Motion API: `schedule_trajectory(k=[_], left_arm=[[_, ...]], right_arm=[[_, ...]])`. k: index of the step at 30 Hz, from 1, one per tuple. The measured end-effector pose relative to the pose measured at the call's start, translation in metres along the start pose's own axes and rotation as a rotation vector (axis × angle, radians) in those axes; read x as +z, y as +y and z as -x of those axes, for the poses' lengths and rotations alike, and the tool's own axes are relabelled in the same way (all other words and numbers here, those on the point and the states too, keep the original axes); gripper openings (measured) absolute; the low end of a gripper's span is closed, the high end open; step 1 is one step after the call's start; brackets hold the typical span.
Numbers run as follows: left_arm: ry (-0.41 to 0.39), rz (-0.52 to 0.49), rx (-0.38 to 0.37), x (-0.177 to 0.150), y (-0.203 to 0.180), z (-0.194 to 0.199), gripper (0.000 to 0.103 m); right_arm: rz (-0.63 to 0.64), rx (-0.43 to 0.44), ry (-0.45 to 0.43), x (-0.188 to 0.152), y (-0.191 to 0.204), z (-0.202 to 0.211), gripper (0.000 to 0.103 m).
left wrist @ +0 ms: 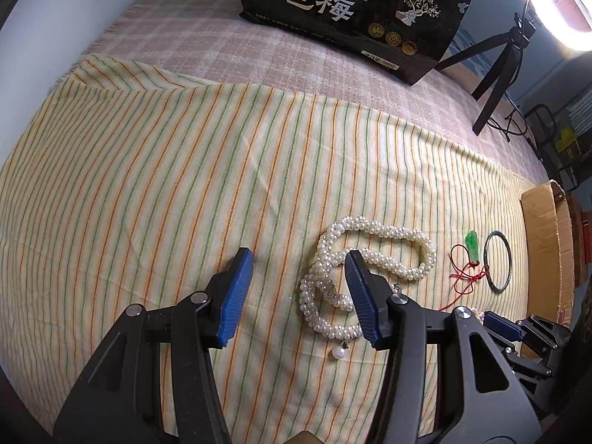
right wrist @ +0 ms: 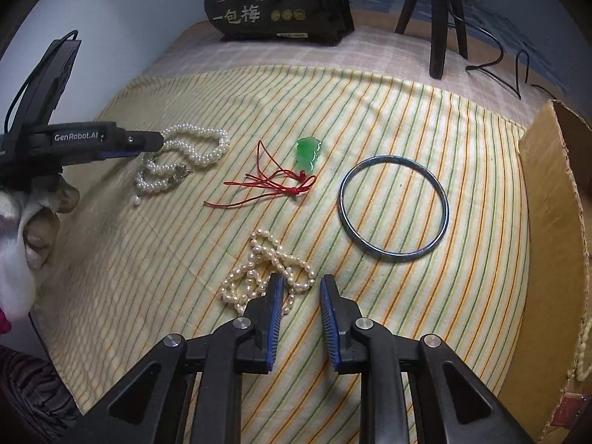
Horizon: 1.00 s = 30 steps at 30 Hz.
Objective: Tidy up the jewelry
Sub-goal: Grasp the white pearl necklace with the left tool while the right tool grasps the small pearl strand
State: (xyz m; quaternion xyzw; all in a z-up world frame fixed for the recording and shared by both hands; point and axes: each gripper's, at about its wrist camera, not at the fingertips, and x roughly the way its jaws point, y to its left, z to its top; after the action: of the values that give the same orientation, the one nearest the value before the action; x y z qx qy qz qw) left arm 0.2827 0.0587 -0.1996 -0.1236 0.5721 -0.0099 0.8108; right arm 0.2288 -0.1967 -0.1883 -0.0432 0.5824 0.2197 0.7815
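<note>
A thick woven rope of white pearl beads with a single drop pearl at one end lies coiled on the yellow cloth with green and orange stripes that covers the surface, and the left tongs hang over it with their blue ribbed pads spread wide, holding nothing; the right-hand pad overlaps the coil in the left wrist view, the other stands over bare cloth. To the right of that rope lies a green jade-like carved pendant on a tangled red cord, and just beyond it a thin dark blue-grey round bangle lies flat, apart from the pendant. Nearer the right tongs a loose heap of small cream pearl strands rests on the cloth; the left pad of these tongs reaches over the edge of the heap, and the gap between the pads is narrow but clearly parted, with nothing gripped. A brown cardboard box wall stands at the right edge of the cloth beside the bangle. Farther back, on a pink checked blanket, sit a black bag printed with pale Chinese characters and trees and the legs of a black tripod.
</note>
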Motion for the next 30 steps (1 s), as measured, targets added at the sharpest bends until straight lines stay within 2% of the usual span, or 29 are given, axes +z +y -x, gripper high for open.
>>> schedule_trajectory(k=[5, 11, 13, 14, 15, 16, 17, 18, 19, 22, 25, 30], left_arm=[[0.005, -0.011, 0.016, 0.0, -0.002, -0.004, 0.053], [0.009, -0.04, 0.05, -0.002, -0.01, -0.01, 0.05], [0.011, -0.128, 0.109, -0.006, -0.022, -0.014, 0.049], [-0.001, -0.198, 0.155, -0.01, -0.031, -0.016, 0.047], [-0.015, -0.227, 0.171, -0.011, -0.035, -0.017, 0.045], [-0.025, -0.248, 0.179, -0.013, -0.039, -0.017, 0.038], [-0.029, -0.254, 0.179, -0.013, -0.041, -0.017, 0.03], [-0.032, -0.255, 0.174, -0.013, -0.043, -0.017, 0.025], [-0.032, -0.245, 0.165, -0.012, -0.043, -0.017, 0.015], [-0.013, -0.158, 0.095, -0.007, -0.034, -0.013, 0.007], [-0.003, -0.07, 0.013, -0.001, -0.017, -0.006, 0.006], [-0.042, -0.017, -0.067, 0.006, -0.011, 0.017, 0.006]], right_arm=[[0.014, -0.005, 0.001, 0.0, 0.0, 0.003, 0.017], [0.029, -0.021, 0.005, 0.002, 0.004, 0.0, 0.022], [0.052, -0.036, 0.002, 0.003, 0.008, -0.002, 0.023], [0.058, -0.038, 0.001, 0.002, 0.008, -0.002, 0.022], [0.068, -0.042, 0.0, 0.002, 0.009, -0.002, 0.021], [0.077, -0.044, -0.001, 0.002, 0.009, -0.002, 0.021], [0.081, -0.046, -0.003, 0.003, 0.009, -0.002, 0.015], [0.085, -0.051, -0.006, 0.003, 0.009, -0.001, 0.009], [0.086, -0.052, -0.009, 0.003, 0.008, 0.0, 0.006], [0.064, -0.029, -0.016, 0.003, 0.003, 0.003, 0.005], [0.04, 0.001, -0.028, 0.004, -0.003, 0.008, 0.005], [-0.025, 0.073, -0.07, 0.007, -0.013, 0.025, 0.005]])
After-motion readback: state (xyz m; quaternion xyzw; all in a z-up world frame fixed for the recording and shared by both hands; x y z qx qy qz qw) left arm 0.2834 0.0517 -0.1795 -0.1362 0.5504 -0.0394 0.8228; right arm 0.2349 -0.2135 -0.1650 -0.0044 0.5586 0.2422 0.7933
